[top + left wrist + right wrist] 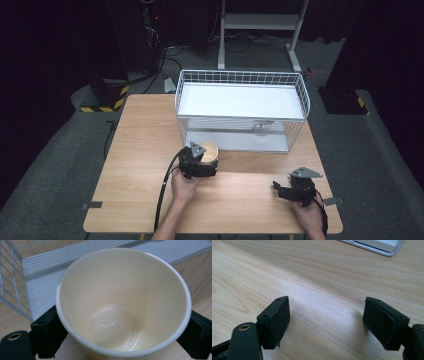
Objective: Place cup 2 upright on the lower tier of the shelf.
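1. Cup (210,151): cream-coloured, empty, mouth open and facing up. It stands at mid-table on the wooden table (145,150), just in front of the open lower tier of the white wire rack (240,79).
2. Left gripper (206,162): jaws set on opposite sides of the cup's wall, one at each flank below the rim, as the left gripper view (122,302) shows; judged to be clamped on it.
3. Right gripper (278,191): rests near the front right of the table, well apart from the cup. Its jaws stand apart with bare wood between them, holding nothing.
4. Key relation: the cup's axis is roughly upright, tipped slightly toward the camera on the left gripper. The rack's lower shelf (45,287) lies straight beyond the cup, away from the person.
5. Nearer hand: the left, already on the cup. A short forward push would likely carry it under the upper shelf (240,100).
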